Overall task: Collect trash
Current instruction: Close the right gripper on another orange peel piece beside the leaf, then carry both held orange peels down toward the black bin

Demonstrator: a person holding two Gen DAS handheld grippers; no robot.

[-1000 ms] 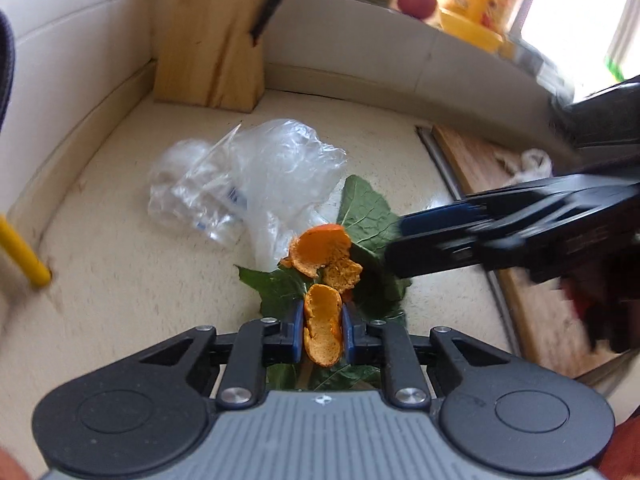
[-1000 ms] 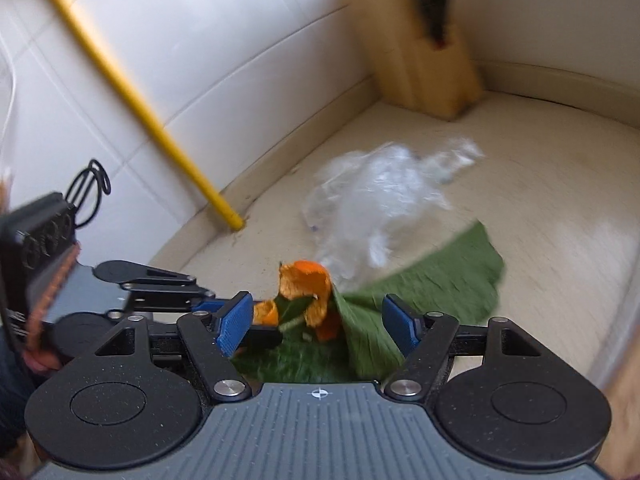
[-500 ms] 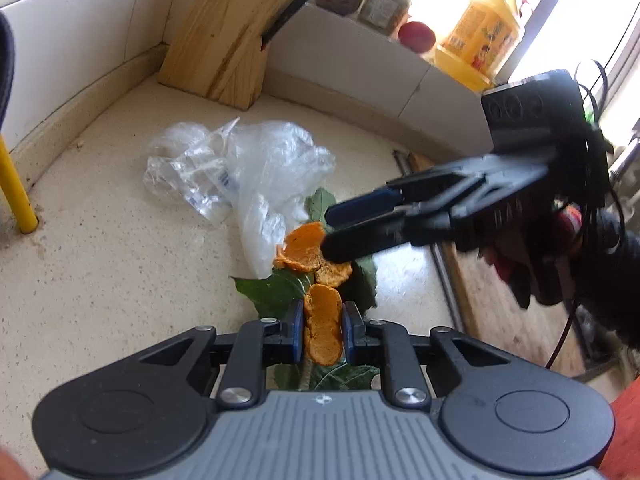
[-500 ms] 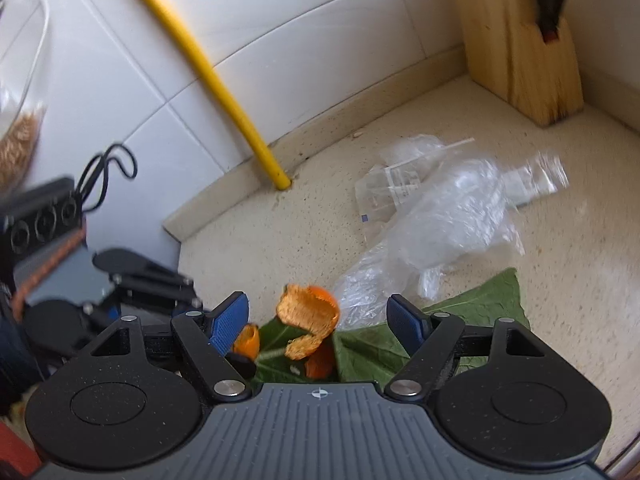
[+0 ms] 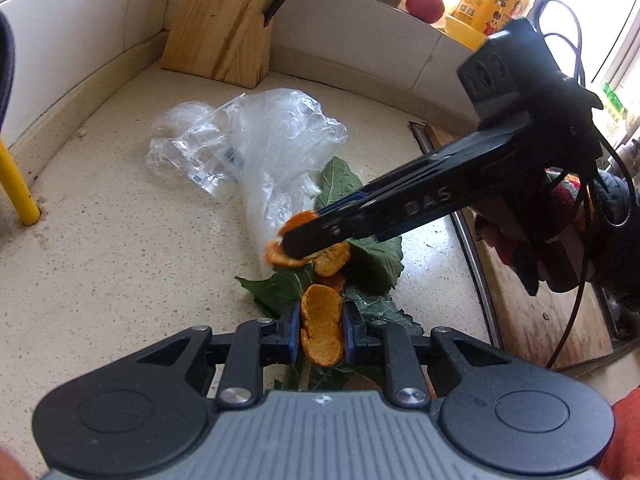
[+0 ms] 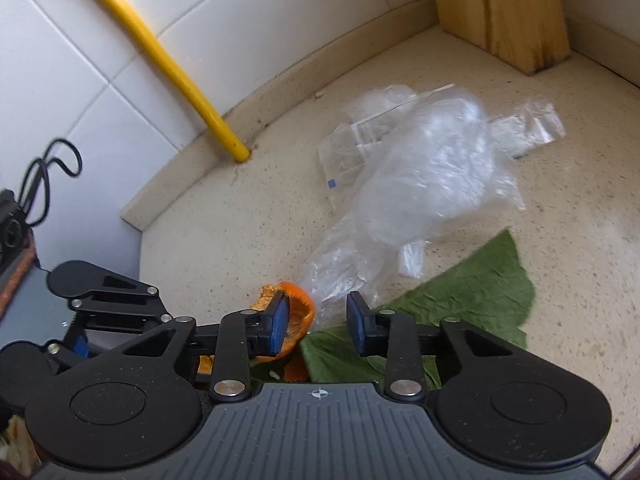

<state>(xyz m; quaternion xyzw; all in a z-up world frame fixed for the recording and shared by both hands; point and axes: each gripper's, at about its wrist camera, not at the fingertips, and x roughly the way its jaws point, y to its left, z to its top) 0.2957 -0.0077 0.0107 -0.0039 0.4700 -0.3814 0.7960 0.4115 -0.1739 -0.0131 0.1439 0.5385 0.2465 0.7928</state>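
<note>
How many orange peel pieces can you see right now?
3. One peel clamped in the left gripper; a curled peel at the right gripper jaws; another on the leaves. More may be hidden.

Bench: speckled cream stone bench [image 5: 120, 264] under my jaws, tiled wall at its back.
Far corner: wooden knife block [image 5: 224, 20].
Middle: crumpled clear plastic bags [image 5: 256, 140].
Near me: green leaves [image 5: 372, 260], orange peel pieces [image 5: 330, 260] lying on them.
</note>
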